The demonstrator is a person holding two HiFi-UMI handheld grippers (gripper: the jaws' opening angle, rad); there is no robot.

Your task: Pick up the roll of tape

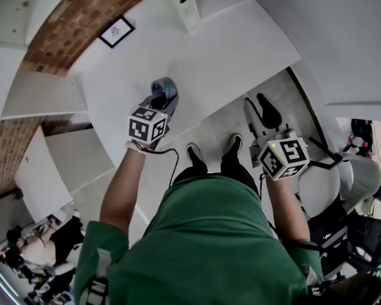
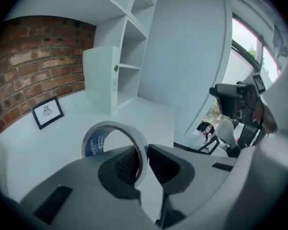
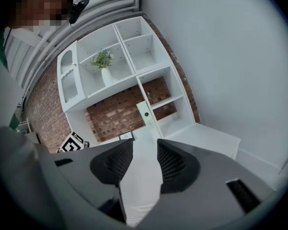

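The roll of tape (image 1: 164, 89), white outside with a blue printed core, is held up above the white counter (image 1: 228, 49). My left gripper (image 1: 160, 103) is shut on it. In the left gripper view the roll (image 2: 110, 125) stands on edge, its wall pinched between the two pads of the left gripper (image 2: 143, 161). My right gripper (image 1: 259, 110) hangs off the counter's front edge, above the floor. In the right gripper view its jaws (image 3: 145, 159) stand open with nothing between them.
A small framed picture (image 1: 116, 31) leans on the brick wall at the counter's back. A tall white box (image 2: 102, 78) stands by the shelf unit (image 2: 129, 56). A plant (image 3: 103, 61) sits in an upper shelf. Chairs and gear (image 1: 362, 170) crowd the floor to the right.
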